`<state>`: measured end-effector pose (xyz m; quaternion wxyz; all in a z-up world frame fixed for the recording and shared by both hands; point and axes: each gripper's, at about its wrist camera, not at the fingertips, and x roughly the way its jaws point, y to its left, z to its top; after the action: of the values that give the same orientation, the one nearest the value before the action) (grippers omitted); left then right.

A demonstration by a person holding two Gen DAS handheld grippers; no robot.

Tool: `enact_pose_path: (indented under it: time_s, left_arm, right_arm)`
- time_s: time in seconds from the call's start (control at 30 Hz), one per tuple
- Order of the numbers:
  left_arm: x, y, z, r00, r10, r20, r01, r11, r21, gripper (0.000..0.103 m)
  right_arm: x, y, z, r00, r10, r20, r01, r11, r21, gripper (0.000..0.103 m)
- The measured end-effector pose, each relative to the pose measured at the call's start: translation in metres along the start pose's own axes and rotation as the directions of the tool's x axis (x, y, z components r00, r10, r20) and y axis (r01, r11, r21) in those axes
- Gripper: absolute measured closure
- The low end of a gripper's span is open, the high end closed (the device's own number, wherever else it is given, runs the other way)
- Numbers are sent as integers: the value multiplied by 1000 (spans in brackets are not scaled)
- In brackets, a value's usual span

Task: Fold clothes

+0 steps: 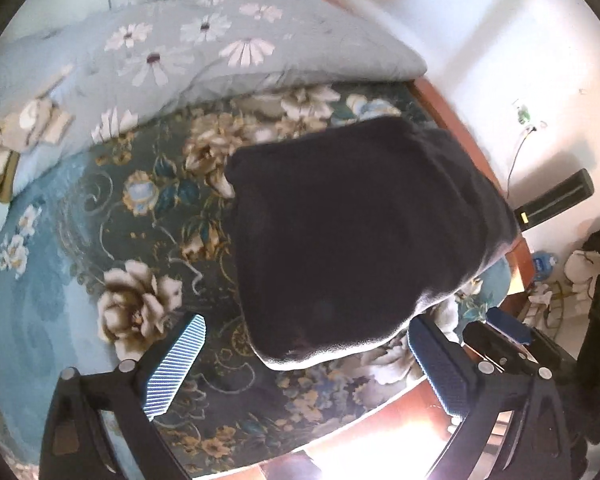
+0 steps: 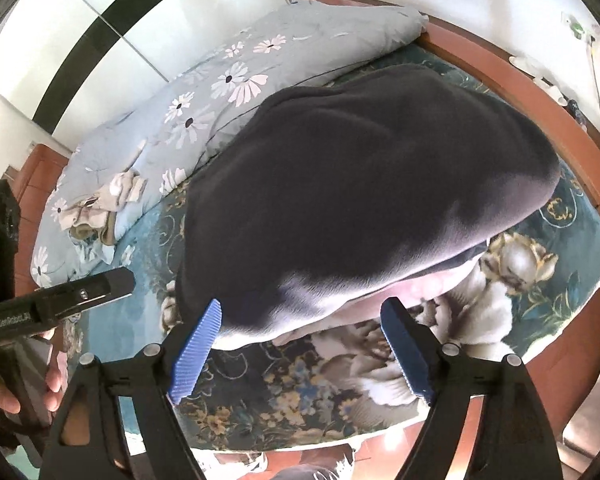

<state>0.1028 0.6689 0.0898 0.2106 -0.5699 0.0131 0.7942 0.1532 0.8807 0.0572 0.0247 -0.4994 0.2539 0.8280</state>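
A dark navy garment (image 1: 352, 232) lies folded into a thick rectangle on the floral bedspread (image 1: 148, 216), near the bed's corner. It also shows in the right wrist view (image 2: 364, 184). My left gripper (image 1: 304, 340) is open and empty, just short of the garment's near edge. My right gripper (image 2: 304, 320) is open and empty, its fingers either side of the garment's near edge without holding it. The left gripper's body (image 2: 60, 300) shows at the left of the right wrist view.
A pale blue daisy-print quilt (image 1: 172, 52) is bunched along the far side of the bed. The wooden bed frame (image 1: 452, 112) runs along the right edge. A white wall, a socket with a cable (image 1: 524, 120) and clutter on the floor (image 1: 572, 272) lie beyond.
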Motion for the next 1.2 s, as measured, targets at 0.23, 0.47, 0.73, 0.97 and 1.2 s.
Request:
enact_pose_path:
  time_s: [0.23, 0.47, 0.73, 0.97, 1.2]
  left_arm:
    - [-39, 5, -13, 990, -41, 136, 37, 999, 30, 0]
    - [-67, -6, -21, 981, -52, 185, 26, 990, 141, 0]
    - [-84, -20, -29, 978, -94, 186, 57, 980, 192, 0]
    - [-85, -24, -32, 980, -46, 193, 7, 981, 196, 0]
    - [-65, 1, -31, 992, 7, 124, -19, 995, 94, 0]
  right_arm:
    - [-17, 13, -18, 999, -25, 49, 25, 1000, 16, 0]
    - [-27, 34, -39, 992, -108, 65, 111, 993, -46, 0]
    - [-46, 59, -58, 982, -152, 114, 167, 978, -127, 0]
    - [-58, 71, -64, 972, -177, 153, 202, 964, -172, 0]
    - [-55, 71, -68, 973, -180, 141, 203, 964, -172, 0]
